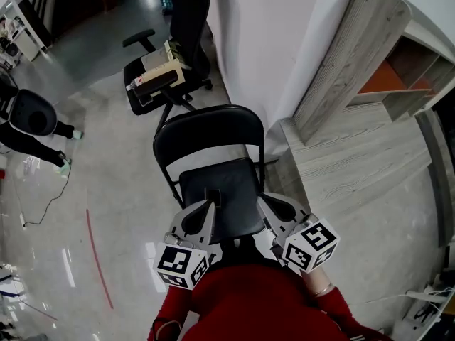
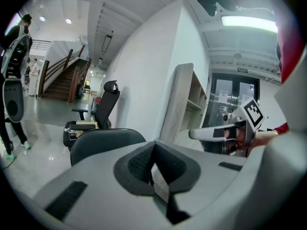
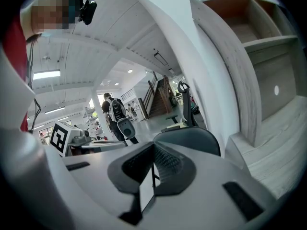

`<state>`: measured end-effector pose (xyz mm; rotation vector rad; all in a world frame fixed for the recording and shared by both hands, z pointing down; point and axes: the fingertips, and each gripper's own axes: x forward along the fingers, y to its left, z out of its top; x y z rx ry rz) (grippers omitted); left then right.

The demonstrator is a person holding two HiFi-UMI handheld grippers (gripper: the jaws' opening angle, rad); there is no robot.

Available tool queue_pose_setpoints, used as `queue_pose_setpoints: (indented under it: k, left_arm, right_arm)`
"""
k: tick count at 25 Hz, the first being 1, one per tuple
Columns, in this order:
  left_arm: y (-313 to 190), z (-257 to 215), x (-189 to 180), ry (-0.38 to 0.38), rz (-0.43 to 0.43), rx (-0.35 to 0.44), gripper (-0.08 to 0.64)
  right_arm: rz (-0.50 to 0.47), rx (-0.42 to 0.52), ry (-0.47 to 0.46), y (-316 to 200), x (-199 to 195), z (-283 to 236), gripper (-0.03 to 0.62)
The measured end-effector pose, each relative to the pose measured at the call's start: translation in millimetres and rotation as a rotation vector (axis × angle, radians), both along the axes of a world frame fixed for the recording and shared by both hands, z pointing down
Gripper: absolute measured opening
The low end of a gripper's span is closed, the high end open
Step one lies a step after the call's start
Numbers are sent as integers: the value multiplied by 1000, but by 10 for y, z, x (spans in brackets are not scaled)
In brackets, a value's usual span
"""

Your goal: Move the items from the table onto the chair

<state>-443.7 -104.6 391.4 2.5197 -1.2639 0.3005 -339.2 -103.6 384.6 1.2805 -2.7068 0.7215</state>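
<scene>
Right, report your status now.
Left gripper shut, empty. Right gripper shut, empty. Both held over the seat of the black chair, table to the right. Nothing in the way.

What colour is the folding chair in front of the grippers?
The folding chair is black all over, clearest in the head view.

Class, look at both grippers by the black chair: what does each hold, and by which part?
Nothing is held. The left gripper and the right gripper both have their jaws together, empty, near the black chair.
</scene>
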Motion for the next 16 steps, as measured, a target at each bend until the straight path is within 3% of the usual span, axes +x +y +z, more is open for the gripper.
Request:
queue_pose_setpoints:
  k: [16]
  left_arm:
    - [253,-1,-59,-8,-53,-19,8]
  right_arm:
    - [-38,-11,-6,190,-42,-12,12]
